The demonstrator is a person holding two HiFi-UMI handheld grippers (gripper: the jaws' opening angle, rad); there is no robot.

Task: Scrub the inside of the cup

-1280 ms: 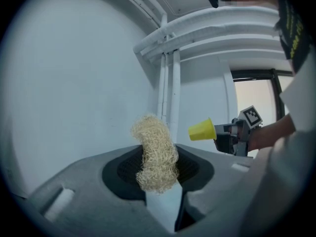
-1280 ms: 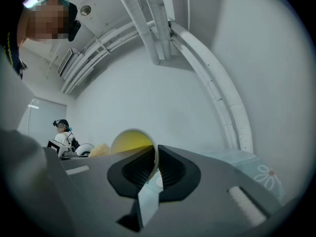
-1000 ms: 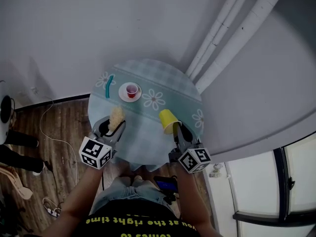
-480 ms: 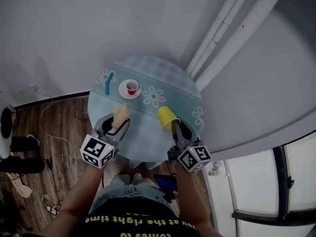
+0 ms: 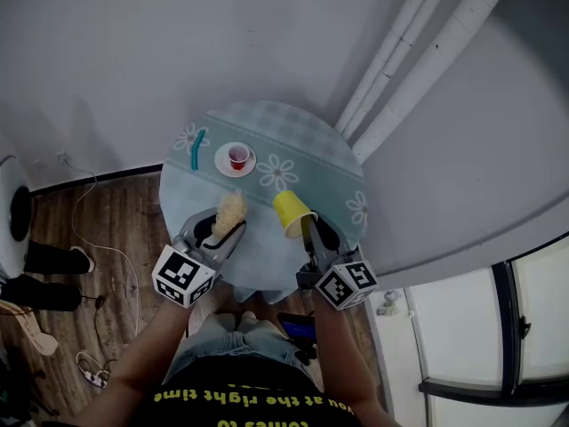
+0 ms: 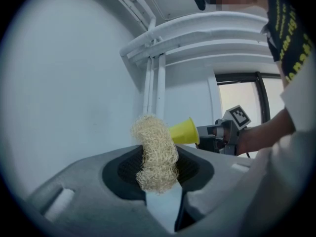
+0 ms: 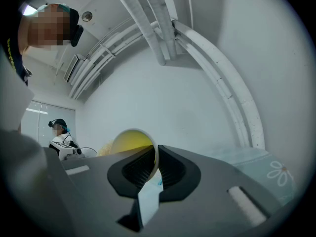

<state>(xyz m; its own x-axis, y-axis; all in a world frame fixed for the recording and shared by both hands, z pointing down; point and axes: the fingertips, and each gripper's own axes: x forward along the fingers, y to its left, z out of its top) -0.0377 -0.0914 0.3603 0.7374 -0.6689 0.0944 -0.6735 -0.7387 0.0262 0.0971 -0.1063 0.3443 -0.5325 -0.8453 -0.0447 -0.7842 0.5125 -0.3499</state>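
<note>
Left gripper (image 5: 219,229): clamped on a pale fibrous scrubber (image 5: 231,212), which has been carried rightward, toward the middle, over the last second.
Scrubber: held upright in the left gripper's jaws with its tuft standing above them. It is not touching the cup.
Gap: narrowed since a second ago. Scrubber and cup are now near each other but still apart.
Cup (image 5: 291,212): yellow, held on its side over the near edge of the table (image 5: 302,145), and shifted slightly leftward.
Right gripper (image 5: 308,229): closed on the cup's rim wall, with one jaw inside and one outside.
Mouth: seen turned back toward the right gripper, so the base appears to be presented to the scrubber.
Meaning: the approach is under way and scrubbing has not begun. It is judged that the cup must be turned, or the scrubber brought round, before the inside can be reached.
</note>
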